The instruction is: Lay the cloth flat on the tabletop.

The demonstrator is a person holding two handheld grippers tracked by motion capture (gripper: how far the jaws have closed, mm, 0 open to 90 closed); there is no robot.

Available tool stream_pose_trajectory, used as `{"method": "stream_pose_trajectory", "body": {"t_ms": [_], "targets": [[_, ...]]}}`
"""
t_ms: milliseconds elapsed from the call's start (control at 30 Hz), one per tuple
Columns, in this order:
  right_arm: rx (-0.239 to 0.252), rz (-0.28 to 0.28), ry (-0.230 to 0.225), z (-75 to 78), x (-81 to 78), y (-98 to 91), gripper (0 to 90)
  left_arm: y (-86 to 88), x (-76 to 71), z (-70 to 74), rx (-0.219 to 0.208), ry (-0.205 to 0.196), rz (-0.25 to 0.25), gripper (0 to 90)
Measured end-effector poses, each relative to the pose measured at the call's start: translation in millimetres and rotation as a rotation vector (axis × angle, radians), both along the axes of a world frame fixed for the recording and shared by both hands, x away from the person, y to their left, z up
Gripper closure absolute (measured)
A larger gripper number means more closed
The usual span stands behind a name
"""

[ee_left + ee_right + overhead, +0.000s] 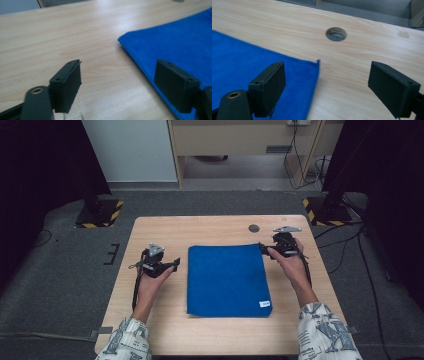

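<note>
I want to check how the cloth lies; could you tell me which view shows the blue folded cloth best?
The high view: the whole blue folded cloth lies flat, white tag included. The left gripper view catches one corner and edge; the right gripper view, another corner.

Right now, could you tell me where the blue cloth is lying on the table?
In the high view the blue cloth lies flat at the middle of the table, between the left gripper and the right gripper, whose jaws stand at its far right corner.

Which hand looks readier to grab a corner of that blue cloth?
Probably the right gripper: its open jaws sit at the blue cloth's far corner. The left gripper, also open, waits beside the edge.
</note>
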State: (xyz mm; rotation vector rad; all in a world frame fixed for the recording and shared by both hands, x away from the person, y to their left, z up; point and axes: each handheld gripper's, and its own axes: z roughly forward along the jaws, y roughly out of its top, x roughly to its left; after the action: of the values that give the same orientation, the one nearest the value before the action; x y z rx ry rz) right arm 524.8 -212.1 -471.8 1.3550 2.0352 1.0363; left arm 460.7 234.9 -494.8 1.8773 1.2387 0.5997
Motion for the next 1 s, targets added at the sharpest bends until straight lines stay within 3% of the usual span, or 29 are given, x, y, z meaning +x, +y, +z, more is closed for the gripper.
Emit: {"method": "stream_pose_trajectory", "body": {"t_ms": [167,333,400,533,667,1000], "targets": [[0.021,0.066,0.006,-0.1,-12.2,12.0,14.5,6.7,-1.4,-2.9,-0.021,0.016,0.007,13.7],[0.018,0.094,0.018,1.8,-18.5,25.1,14.4,10.7,-6.0,0.1,-0.033,0.012,-0.010,9.2],[0.039,0.121,-0.009,6.3,-26.4,38.9,14.8,12.7,-7.2,-0.2,-0.045,0.016,-0.006,8.9],[0.050,0.164,-0.015,7.2,-35.2,55.1,14.2,16.1,-9.1,-2.1,-0.032,0.014,-0.007,8.8],[0.090,0.225,0.034,-1.7,-48.9,81.8,14.4,20.4,-8.3,-4.6,-0.033,0.021,-0.003,8.7],[0.032,0.371,0.071,-12.4,-74.4,125.2,14.6,28.7,-8.5,-8.0,-0.024,0.036,0.035,9.8]]}}
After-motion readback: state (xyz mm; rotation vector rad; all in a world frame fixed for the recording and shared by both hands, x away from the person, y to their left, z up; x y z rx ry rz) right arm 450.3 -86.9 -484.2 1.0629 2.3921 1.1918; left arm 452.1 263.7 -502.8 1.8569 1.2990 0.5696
